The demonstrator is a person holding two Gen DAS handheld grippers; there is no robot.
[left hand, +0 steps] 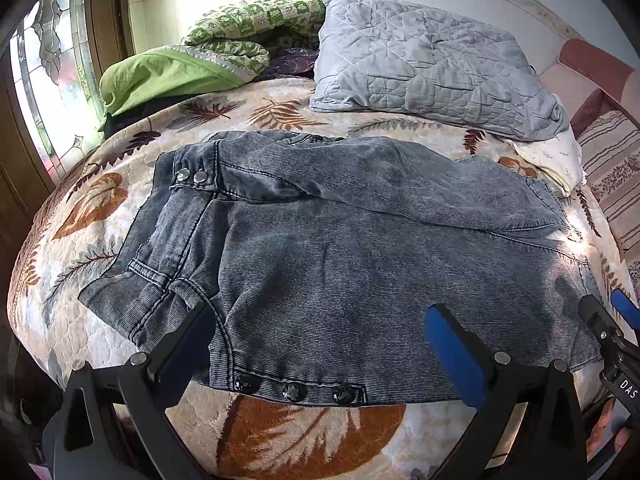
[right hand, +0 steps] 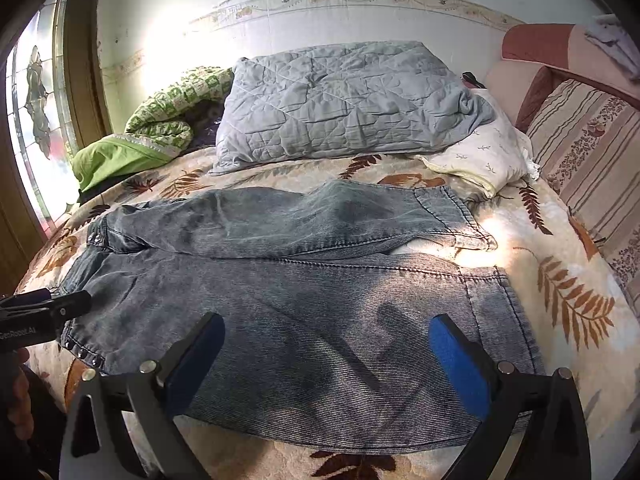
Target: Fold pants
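The grey acid-washed jeans (left hand: 340,248) lie spread flat across the leaf-print quilted bedspread (left hand: 100,216), waistband toward the stained-glass window (left hand: 44,80), both legs running away from it toward the striped cushion (right hand: 588,140). The far leg sits slightly skewed, its hem (right hand: 460,216) angled off the near one.

Both claws hover over the near edge of the jeans with nothing between their fingers. The left gripper (left hand: 320,336) is spread wide above the waist end, just by the row of dark snaps (left hand: 294,392); the right gripper (right hand: 328,352) is equally wide over the near leg, closer to the hem. Neither seems to touch the cloth yet, though from these angles I can't be sure.

What worries me is the fabric. It looks like thick, ribbed stretch denim, heavy and limp, so a pinch on the top layer alone would lift one ply and leave the rest dragging, spoiling the fold. The bedspread beneath is soft and puffy; a claw pressing down could catch quilt together with denim. The skewed far leg would also make any lengthwise fold land crooked unless the edges are lined up.

Beyond the jeans, against the wall, rest a pale blue quilted pillow (right hand: 344,96), stitched in diamonds and crumpled, and a green checked blanket (left hand: 248,20), bunched up toward the window.
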